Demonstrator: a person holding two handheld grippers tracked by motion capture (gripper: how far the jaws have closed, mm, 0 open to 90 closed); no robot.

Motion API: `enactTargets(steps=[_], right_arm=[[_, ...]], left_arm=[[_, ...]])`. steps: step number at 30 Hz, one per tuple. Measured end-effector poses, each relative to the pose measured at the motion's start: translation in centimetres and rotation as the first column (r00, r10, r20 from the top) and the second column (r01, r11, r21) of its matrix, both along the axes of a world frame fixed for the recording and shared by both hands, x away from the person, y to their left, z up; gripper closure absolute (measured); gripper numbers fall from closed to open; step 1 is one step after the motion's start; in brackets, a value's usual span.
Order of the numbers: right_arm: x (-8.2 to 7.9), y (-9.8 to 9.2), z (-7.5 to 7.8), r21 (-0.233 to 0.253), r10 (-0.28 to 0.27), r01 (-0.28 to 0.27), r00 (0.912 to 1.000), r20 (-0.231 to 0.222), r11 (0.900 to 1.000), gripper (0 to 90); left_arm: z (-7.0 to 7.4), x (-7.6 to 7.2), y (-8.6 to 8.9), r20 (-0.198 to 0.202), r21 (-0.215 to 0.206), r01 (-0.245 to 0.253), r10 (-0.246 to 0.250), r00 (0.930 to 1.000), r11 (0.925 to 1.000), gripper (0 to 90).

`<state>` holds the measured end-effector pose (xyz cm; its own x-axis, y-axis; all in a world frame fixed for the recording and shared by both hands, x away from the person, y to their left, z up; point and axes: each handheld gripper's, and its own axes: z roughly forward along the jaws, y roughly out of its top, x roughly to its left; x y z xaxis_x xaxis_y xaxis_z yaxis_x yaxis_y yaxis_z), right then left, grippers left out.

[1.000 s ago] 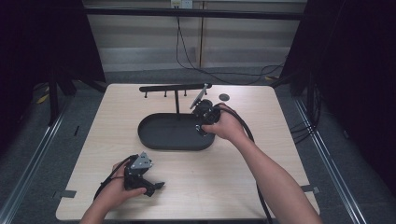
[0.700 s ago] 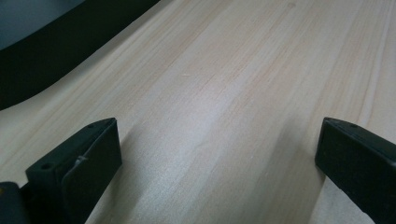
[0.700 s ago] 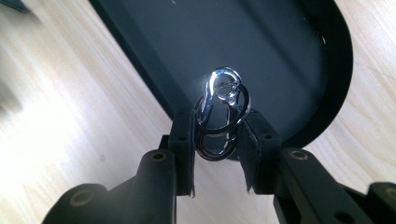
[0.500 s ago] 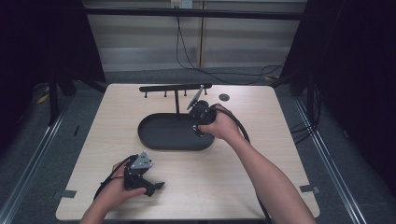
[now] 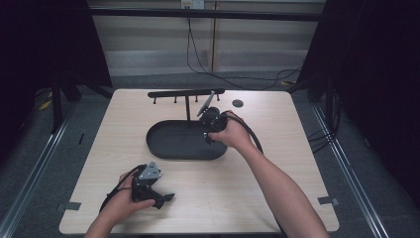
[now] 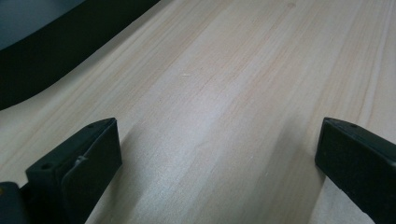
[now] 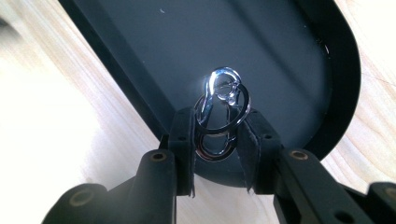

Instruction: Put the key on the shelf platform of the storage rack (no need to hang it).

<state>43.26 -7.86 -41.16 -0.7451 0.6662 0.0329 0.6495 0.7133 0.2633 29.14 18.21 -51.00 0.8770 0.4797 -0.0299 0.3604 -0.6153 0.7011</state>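
A shiny metal key ring with a clasp (image 7: 220, 114) is pinched between the jaws of my right gripper (image 7: 218, 140), which hangs over the right end of the black oval tray (image 7: 140, 56). In the high view that right gripper (image 5: 212, 130) sits at the tray (image 5: 168, 144) by its upright post, under a black bar with small hooks (image 5: 185, 93). My left gripper (image 5: 161, 198) rests low on the wooden table (image 5: 277, 163) near the front left. Its jaws stand wide apart over bare wood (image 6: 219, 116), holding nothing.
A small dark disc (image 5: 237, 103) lies on the table behind the tray at the right. Cables trail from both grippers. Dark floor and metal rails surround the table; the tray's edge (image 6: 56, 51) shows at the top left of the left gripper view.
The right gripper has shifted slightly toward the near right end of the tray with the key ring in it. The left gripper has stayed put.
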Motion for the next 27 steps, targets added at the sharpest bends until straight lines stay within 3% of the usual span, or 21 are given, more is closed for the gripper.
enactTargets(steps=[7,27], right_arm=[[0.3,0.0,-0.6,-0.001,-0.012,0.012,0.9998,-0.016,1.000,68.6],[1.1,0.4,-1.7,0.021,-0.027,0.027,0.9996,-0.008,0.999,68.5]], left_arm=[[0.0,0.0,0.0,0.002,-0.002,0.000,0.000,1.0000,1.0000,0.1],[0.0,0.0,0.0,0.001,-0.002,0.000,0.000,1.0000,1.0000,0.1]])
